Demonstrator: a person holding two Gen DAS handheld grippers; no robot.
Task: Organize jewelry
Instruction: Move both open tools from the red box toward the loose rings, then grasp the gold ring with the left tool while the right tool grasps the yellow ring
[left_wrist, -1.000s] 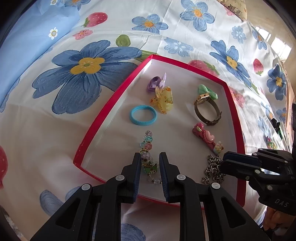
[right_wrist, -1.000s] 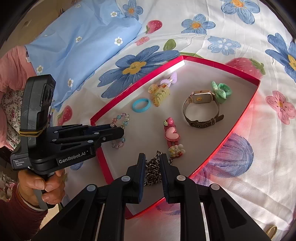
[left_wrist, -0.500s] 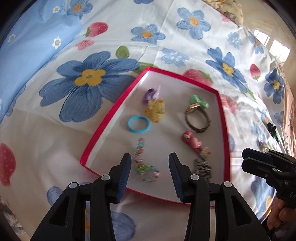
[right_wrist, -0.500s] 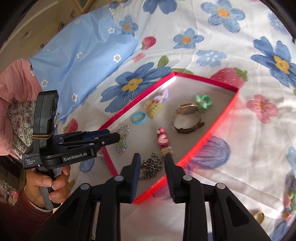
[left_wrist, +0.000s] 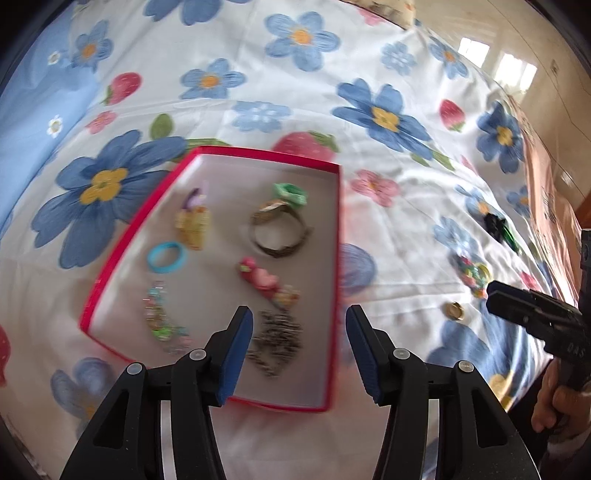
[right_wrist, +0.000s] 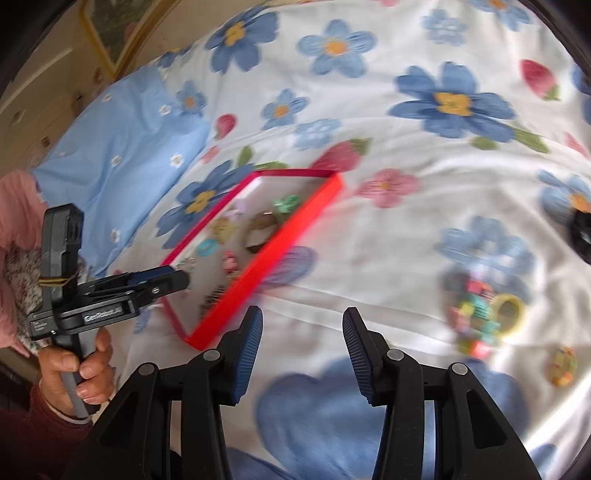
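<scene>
Both claws gape, holding nothing: the left claw (left_wrist: 299, 347) over the shallow red-rimmed cardboard tray (left_wrist: 334, 236) of jewelry, its side reading "GenRobot.AI"; the right claw (right_wrist: 303, 349) beside that tray, above the floral bedsheet (right_wrist: 388, 258).

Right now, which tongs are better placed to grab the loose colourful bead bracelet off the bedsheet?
Right. The open right tongs face the colourful bead bracelet lying on the floral bedsheet; the open left tongs hang over the red-rimmed tray.
</scene>
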